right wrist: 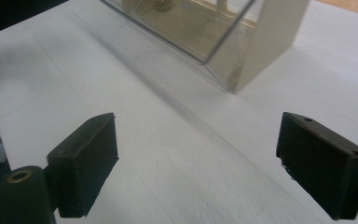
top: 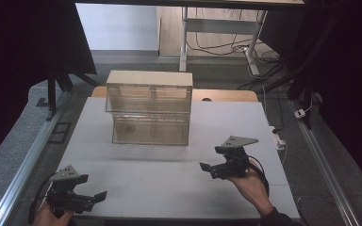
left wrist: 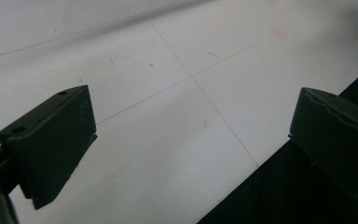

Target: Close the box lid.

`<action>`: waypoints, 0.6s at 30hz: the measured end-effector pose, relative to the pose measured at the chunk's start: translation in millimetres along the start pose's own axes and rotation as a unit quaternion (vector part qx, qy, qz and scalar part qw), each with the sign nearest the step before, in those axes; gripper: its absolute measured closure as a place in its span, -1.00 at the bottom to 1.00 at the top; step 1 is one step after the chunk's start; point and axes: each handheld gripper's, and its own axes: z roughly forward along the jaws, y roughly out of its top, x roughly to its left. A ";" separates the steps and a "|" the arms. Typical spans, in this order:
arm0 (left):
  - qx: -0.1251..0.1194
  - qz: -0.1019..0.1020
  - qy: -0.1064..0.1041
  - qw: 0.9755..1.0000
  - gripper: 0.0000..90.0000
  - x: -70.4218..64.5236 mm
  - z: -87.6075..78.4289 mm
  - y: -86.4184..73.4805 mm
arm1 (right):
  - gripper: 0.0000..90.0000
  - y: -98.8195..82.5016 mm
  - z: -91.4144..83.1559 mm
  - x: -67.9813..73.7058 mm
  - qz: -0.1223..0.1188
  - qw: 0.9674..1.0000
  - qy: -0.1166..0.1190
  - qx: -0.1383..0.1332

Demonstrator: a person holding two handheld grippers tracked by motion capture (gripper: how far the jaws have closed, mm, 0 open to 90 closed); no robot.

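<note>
**Both grippers open and empty over a white bench**

White panels with thin seams cover the bench point(top: 169, 179) I am working over, and dark curtains close off the room on either side.

From my left gripper point(left wrist: 191, 144) I see its two black jaws spread wide with nothing between them, only the white surface, a few faint red marks and a seam crossing below. The right jaw hangs past the bench's near edge, over darkness I cannot make out. In the high view this left gripper point(top: 87, 197) sits at the near left corner, held by a hand point(top: 52, 216) cut off by the bottom of the frame.

My right gripper point(right wrist: 196, 163) is likewise wide apart and holding nothing. Ahead of its jaws stands the clear box point(right wrist: 205, 32), well apart from them, with one corner and a pale opaque end wall towards me; its top is cut off, and something small inside is too blurred to identify. From above, the right gripper point(top: 215, 168) is at the near right, its hand point(top: 250, 186) and dark sleeve entering from below.

Farther out, the clear box point(top: 150, 108) stands mid-bench towards the far edge, looking like two stacked tiers under a pale lid. I can read no label or writing anywhere. Beyond it are table legs point(top: 185, 37) and loose cables point(top: 226, 47) on the floor.
</note>
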 end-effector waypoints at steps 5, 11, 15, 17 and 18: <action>-0.001 0.000 0.001 1.000 -0.99 0.0 -0.1 0.0 | -0.80 -10.0 -14.9 -4.0 0.008 1.000 -0.012 -0.002; -0.001 0.000 0.000 1.000 -0.99 0.1 -0.2 -0.1 | -0.89 -23.2 -32.6 -5.5 0.012 0.999 -0.029 -0.008; -0.001 0.000 0.000 1.000 -0.99 0.1 -0.2 0.0 | -0.95 -33.7 -44.9 -6.6 0.020 0.999 -0.043 -0.014; -0.001 0.000 0.000 1.000 -0.99 0.1 -0.3 -0.1 | -0.98 -39.3 -51.3 -7.6 0.025 0.998 -0.051 -0.018; -0.001 0.000 -0.001 1.000 -0.99 0.1 -0.4 0.0 | -0.99 -42.2 -54.6 -8.2 0.028 0.998 -0.056 -0.019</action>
